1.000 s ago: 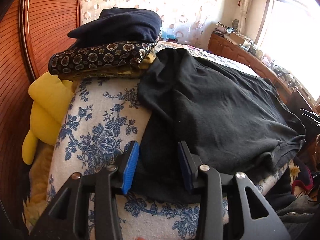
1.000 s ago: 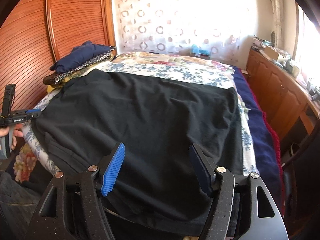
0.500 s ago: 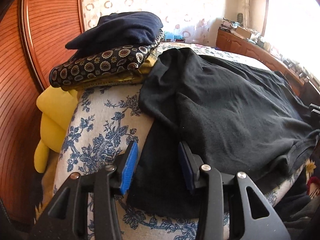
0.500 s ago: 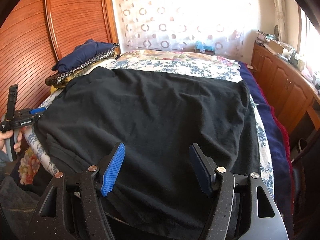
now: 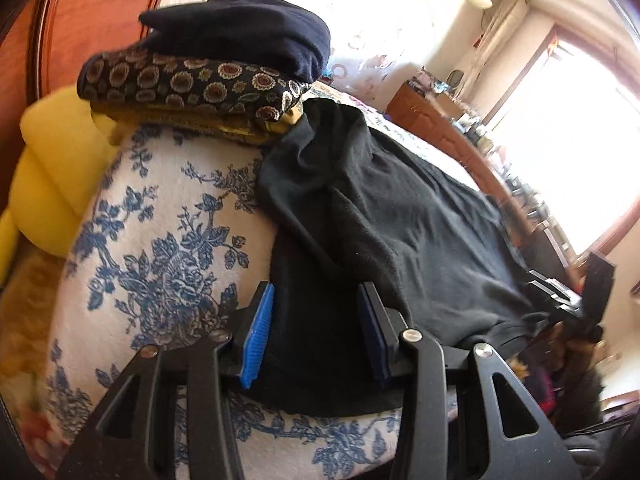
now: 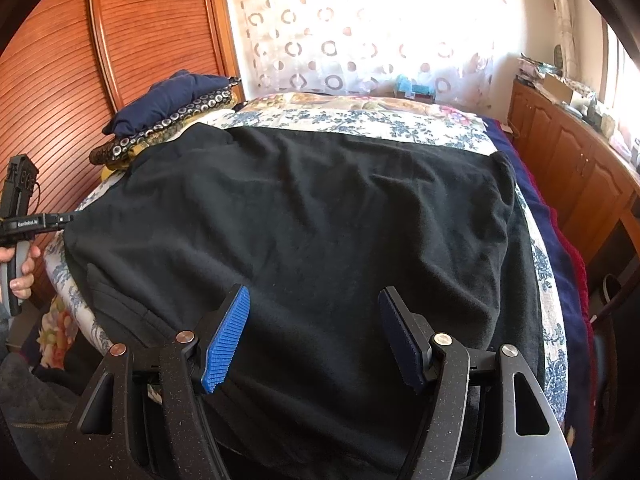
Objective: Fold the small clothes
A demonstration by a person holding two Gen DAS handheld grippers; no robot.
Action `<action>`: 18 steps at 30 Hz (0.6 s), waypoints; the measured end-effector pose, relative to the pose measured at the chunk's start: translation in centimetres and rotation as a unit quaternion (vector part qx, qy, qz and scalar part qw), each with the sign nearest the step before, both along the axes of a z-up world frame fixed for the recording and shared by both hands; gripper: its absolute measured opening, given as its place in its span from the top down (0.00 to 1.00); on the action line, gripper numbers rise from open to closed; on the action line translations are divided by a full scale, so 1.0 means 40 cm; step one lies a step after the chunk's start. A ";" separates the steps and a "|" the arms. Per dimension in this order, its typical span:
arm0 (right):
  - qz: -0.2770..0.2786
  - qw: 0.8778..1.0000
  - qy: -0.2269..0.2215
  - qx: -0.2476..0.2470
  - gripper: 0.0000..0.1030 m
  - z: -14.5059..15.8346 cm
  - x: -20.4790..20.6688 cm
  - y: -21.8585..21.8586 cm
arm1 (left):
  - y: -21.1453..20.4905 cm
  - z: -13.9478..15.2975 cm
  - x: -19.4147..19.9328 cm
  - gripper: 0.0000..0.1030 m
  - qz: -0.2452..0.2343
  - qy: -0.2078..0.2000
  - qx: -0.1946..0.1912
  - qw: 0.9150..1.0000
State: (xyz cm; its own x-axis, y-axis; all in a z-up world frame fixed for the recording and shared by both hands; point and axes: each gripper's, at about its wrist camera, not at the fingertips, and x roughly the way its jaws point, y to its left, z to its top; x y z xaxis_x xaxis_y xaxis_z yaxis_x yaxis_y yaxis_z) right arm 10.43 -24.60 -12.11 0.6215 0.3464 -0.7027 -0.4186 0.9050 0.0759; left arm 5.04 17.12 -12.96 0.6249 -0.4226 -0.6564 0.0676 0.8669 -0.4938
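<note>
A black garment (image 6: 304,216) lies spread flat over the floral bedspread (image 5: 160,264); in the left wrist view its folded sleeve (image 5: 320,320) runs down toward the bed's edge. My left gripper (image 5: 316,332) hovers over that sleeve, its blue pads apart with the cloth lying beneath and between them, not pinched. In the right wrist view the left gripper (image 6: 64,219) reaches the garment's left edge, held by a hand (image 6: 22,276). Low over the garment's near hem, my right gripper (image 6: 314,336) stands open and grips nothing.
A stack of folded clothes (image 5: 224,60), navy on top of a patterned piece, sits at the bed's far left corner (image 6: 168,108). A yellow cushion (image 5: 52,168) lies beside a wooden slatted panel (image 6: 60,80). A wooden cabinet (image 6: 580,168) lines the right side.
The left gripper has rolled, so its view now tilts, and it has edged along the sleeve. The right gripper has sunk slightly toward the garment. Both stay open.
</note>
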 end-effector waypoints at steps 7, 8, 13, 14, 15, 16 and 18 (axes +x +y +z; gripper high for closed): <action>-0.004 1.000 -0.006 0.002 0.34 0.005 -0.001 -0.005 | -0.001 -0.009 -0.002 0.60 -0.018 0.010 -0.055 0.998; -0.004 1.000 -0.006 0.002 0.34 0.004 -0.001 -0.005 | -0.002 -0.010 -0.002 0.60 -0.022 0.012 -0.063 0.998; -0.004 1.000 -0.006 0.002 0.34 0.004 -0.001 -0.004 | -0.020 -0.009 -0.002 0.60 -0.031 0.016 -0.068 0.997; -0.004 1.000 -0.006 0.002 0.34 0.004 -0.001 -0.004 | -0.024 -0.006 -0.003 0.60 -0.031 0.015 -0.064 0.997; -0.004 1.000 -0.005 0.002 0.34 0.004 -0.001 -0.004 | -0.031 -0.005 0.000 0.60 -0.031 0.013 -0.057 0.998; -0.004 1.000 -0.006 0.002 0.34 0.004 -0.001 -0.003 | -0.037 -0.003 0.000 0.60 -0.030 0.012 -0.050 0.998; -0.003 1.000 -0.006 0.002 0.34 0.004 -0.001 -0.003 | -0.050 0.002 0.003 0.60 -0.025 0.014 -0.038 0.999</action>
State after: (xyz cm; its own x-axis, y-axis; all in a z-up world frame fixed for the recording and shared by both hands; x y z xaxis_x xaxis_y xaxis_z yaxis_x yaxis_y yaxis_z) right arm 10.38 -24.71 -11.95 0.6320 0.3449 -0.6940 -0.4135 0.9075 0.0744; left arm 5.15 15.14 -12.87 0.5839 -0.5017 -0.6382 0.0958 0.8232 -0.5596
